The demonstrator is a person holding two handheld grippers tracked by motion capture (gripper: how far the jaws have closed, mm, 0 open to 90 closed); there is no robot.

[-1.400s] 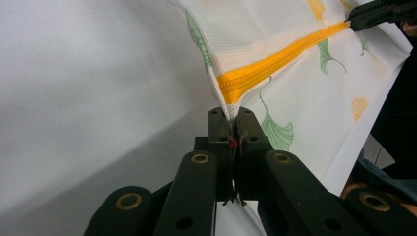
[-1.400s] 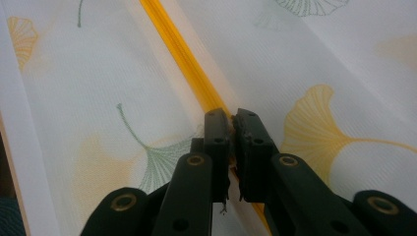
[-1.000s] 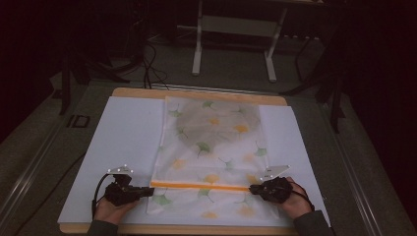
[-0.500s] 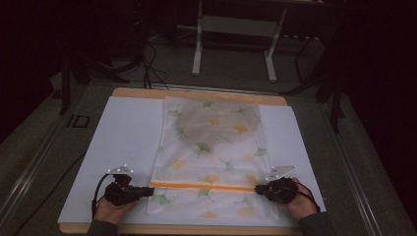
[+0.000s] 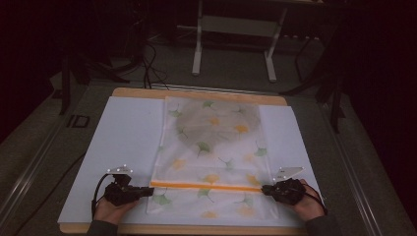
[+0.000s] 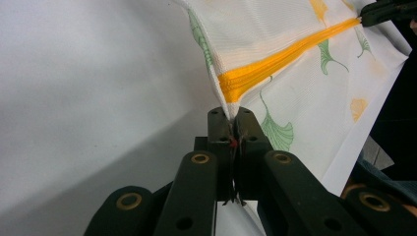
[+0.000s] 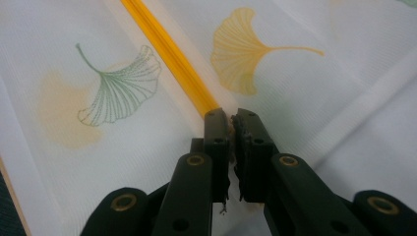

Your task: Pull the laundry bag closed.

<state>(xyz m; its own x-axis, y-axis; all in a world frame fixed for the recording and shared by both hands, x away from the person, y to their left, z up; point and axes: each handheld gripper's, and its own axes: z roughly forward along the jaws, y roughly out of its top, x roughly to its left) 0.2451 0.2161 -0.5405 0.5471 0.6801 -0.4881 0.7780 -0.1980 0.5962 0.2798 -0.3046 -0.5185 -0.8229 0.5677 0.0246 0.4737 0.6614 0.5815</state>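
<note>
The left gripper (image 6: pixel 231 129) has its jaws closed on the left end of the orange zipper (image 6: pixel 275 64) of a white mesh bag (image 5: pixel 211 152). The right gripper (image 7: pixel 231 123) pinches the other end, probably the slider, though the high view cannot confirm it. The bag lies near the table's (image 5: pixel 128 147) front edge. The next move is probably pulling the slider along while the left holds firm.

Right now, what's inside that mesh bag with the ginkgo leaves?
Through the mesh bag, a greyish rounded patch shows in the far half, seemingly something inside; what it is cannot be told. The near half looks flat. The orange zipper runs across, pinched at its ends by both grippers.
</note>
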